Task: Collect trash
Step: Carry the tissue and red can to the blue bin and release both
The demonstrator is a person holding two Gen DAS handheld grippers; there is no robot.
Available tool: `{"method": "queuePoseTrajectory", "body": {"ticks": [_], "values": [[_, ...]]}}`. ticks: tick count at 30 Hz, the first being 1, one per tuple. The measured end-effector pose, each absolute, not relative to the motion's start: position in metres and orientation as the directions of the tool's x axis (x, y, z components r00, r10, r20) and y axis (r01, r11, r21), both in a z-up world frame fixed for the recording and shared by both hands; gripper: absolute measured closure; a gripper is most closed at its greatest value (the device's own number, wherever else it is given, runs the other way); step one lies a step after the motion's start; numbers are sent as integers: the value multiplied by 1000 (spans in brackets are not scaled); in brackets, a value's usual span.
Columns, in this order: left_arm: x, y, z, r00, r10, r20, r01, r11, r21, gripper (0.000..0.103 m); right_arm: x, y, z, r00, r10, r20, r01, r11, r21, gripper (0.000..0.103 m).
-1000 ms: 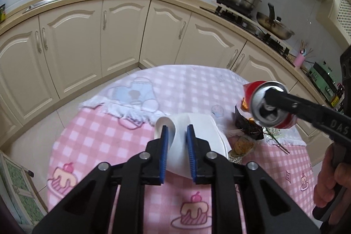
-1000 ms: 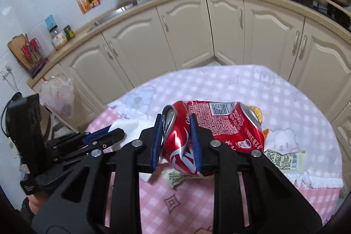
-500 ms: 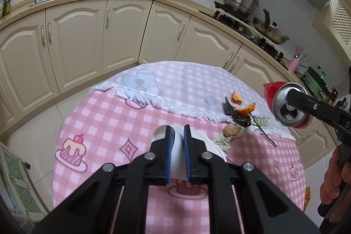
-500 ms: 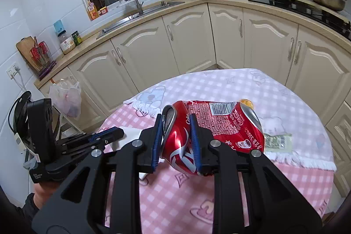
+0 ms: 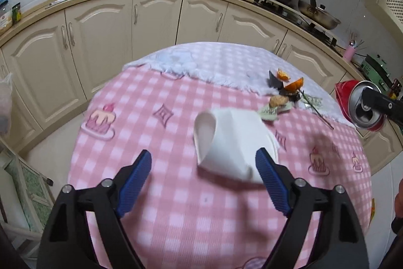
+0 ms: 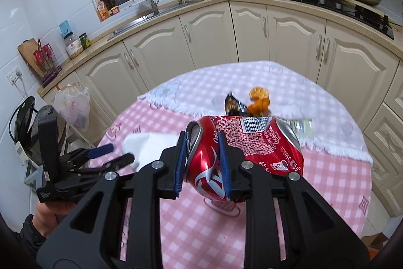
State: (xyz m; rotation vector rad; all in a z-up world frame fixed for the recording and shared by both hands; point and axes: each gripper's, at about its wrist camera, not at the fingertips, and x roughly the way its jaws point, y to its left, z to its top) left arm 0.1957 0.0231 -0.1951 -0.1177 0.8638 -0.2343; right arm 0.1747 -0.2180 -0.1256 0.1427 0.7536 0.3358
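Note:
My right gripper [image 6: 202, 163] is shut on the rim of a crushed red cola can [image 6: 254, 150] and holds it above the table; the can also shows at the right edge of the left wrist view [image 5: 360, 105]. My left gripper [image 5: 204, 183] is open wide, above a folded white napkin [image 5: 231, 140] that lies on the pink checked tablecloth [image 5: 163, 206]. The napkin sits between the fingers and slightly ahead of them. The napkin [image 6: 148, 145] and left gripper [image 6: 113, 155] also show in the right wrist view.
Orange peels [image 5: 289, 82], a dark wrapper [image 5: 274, 82], a brown scrap [image 5: 278, 100] and paper bits [image 5: 272, 112] lie at the table's far right. Kitchen cabinets [image 5: 156, 17] curve behind the round table. A plastic bag [image 6: 75, 105] hangs at the left.
My left gripper has opened wide and let go of the white napkin, which now lies on the table. The right gripper still holds the can, moved slightly.

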Motion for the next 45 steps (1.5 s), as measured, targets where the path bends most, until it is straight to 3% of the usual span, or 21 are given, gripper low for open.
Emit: {"method": "queuePoseTrajectory", "body": {"ticks": [6, 8, 9, 16, 22, 33, 40, 45], "values": [[214, 18, -208, 598, -283, -749, 154, 959, -239, 21, 169, -218, -132, 680, 361, -638, -249, 932, 262, 79], [220, 13, -211, 579, -344, -739, 189, 938, -289, 44, 165, -216, -133, 680, 364, -636, -251, 931, 264, 79], [221, 11, -212, 571, -376, -730, 196, 926, -323, 51, 163, -214, -133, 681, 364, -636, -254, 931, 261, 79], [209, 0, -194, 637, -341, -691, 231, 940, -250, 69, 152, -218, -130, 693, 360, -625, -251, 933, 259, 79], [185, -8, -176, 683, -341, -646, 271, 940, -210, 71, 138, -225, -122, 716, 354, -602, -243, 934, 260, 79], [145, -43, -121, 699, -489, -522, 411, 872, -267, 71, 95, -273, -105, 790, 283, -545, -169, 953, 250, 79], [129, -123, -95, 640, -603, -477, 556, 791, -254, 70, 56, -344, -97, 846, 162, -507, -38, 968, 246, 79], [121, -194, -99, 564, -666, -488, 644, 725, -245, 70, 22, -427, -127, 847, 45, -529, 141, 942, 306, 79]]}}
